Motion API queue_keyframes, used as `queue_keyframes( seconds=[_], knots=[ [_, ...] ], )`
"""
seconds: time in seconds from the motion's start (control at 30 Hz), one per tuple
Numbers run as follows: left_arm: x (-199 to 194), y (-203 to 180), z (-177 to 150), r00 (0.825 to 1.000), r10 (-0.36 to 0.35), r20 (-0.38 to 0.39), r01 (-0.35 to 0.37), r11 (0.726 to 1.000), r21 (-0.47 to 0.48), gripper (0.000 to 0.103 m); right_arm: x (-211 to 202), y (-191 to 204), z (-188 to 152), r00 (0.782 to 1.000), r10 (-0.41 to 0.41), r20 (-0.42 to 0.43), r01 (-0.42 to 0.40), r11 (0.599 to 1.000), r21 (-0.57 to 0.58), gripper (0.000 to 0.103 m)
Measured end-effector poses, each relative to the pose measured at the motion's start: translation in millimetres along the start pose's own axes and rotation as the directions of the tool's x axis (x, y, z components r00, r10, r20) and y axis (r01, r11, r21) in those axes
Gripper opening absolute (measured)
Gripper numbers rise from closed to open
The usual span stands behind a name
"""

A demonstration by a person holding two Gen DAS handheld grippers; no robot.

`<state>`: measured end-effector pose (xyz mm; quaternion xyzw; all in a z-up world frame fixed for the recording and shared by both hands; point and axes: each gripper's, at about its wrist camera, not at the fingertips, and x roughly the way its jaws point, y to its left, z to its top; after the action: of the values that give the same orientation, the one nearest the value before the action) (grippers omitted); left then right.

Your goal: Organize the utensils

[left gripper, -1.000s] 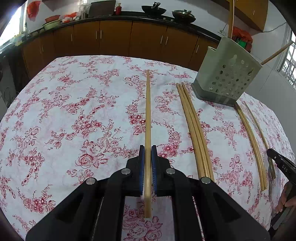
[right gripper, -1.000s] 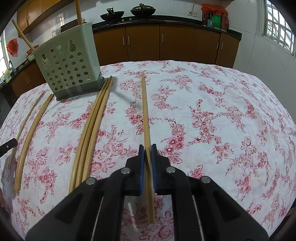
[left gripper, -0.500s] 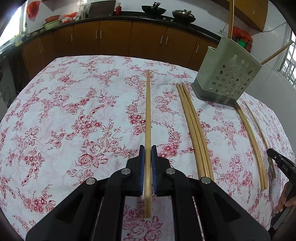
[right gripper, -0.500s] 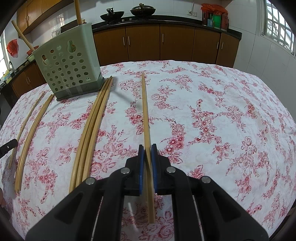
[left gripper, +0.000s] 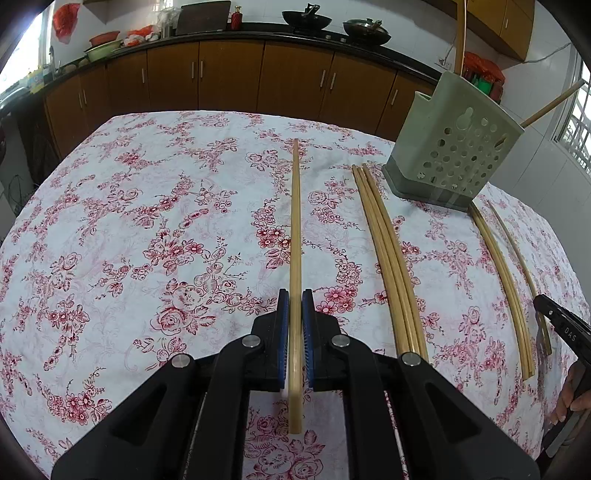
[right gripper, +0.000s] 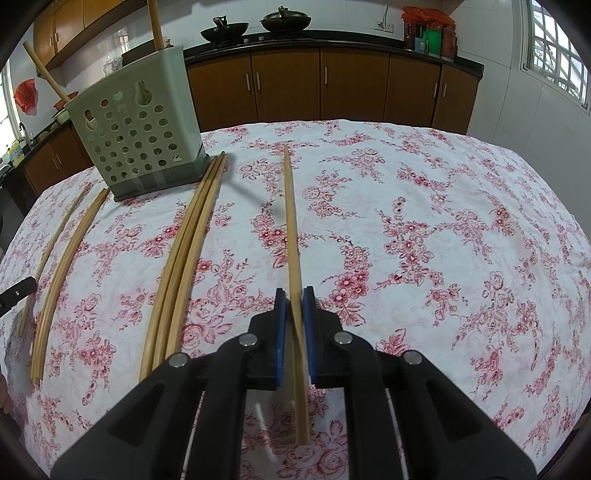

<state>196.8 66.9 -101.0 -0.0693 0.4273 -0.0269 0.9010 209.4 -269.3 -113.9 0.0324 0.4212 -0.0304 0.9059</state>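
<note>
- Plainly, the left gripper (left gripper: 295,299) is clenched on the left chopstick (left gripper: 295,229). Its blue pads press both sides of the stick close to the near end.
- That stick runs straight away from the camera over the floral tablecloth (left gripper: 147,221). A short length of it pokes out behind the pads, toward the camera.
- The right gripper (right gripper: 295,293) is likewise closed around the right chopstick (right gripper: 291,221), again near its near end. Here the stick sits slightly slanted between the pads rather than square to them.
- Whether either stick is lifted clear of the cloth or resting on it, I cannot tell.
- From the left wrist view, a bundle of three chopsticks (left gripper: 388,258) lies just to the right of the held one, touching each other side by side.
- Beyond the bundle's far end stands the green perforated utensil holder (left gripper: 454,147), upright on the far right of the table.
- Two wooden handles (right gripper: 155,22) stick up out of the holder, one upright and one leaning outward.
- Right of the holder lie a pair of chopsticks (left gripper: 498,266) and, further right, a single thin chopstick (left gripper: 517,251).
- A black finger of the other gripper shows at the right edge beside that thin stick, with a person's hand (left gripper: 570,391) below it.
- From the right wrist view the holder sits far left, with loose chopsticks between it and the held one.
- Brown kitchen cabinets (left gripper: 229,74) line the far wall, with woks (right gripper: 225,27) on the counter.
</note>
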Motion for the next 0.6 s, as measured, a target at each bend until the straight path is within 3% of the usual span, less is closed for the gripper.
queue_keyframes(
  seconds=[0.47, 0.6],
  knots=[
    [0.5, -0.8, -0.5, 1.000, 0.003, 0.001, -0.003, 1.000, 0.003, 0.009, -1.4, 3.4, -1.2, 1.000, 0.005, 0.001, -0.005, 1.000, 0.002, 0.014],
    [-4.1, -6.9, -7.2, 0.999, 0.045, -0.001, -0.045, 0.998, 0.053, 0.009, -6.1, 0.9, -7.7, 1.000, 0.016, 0.000, -0.016, 1.000, 0.008, 0.014]
  ],
)
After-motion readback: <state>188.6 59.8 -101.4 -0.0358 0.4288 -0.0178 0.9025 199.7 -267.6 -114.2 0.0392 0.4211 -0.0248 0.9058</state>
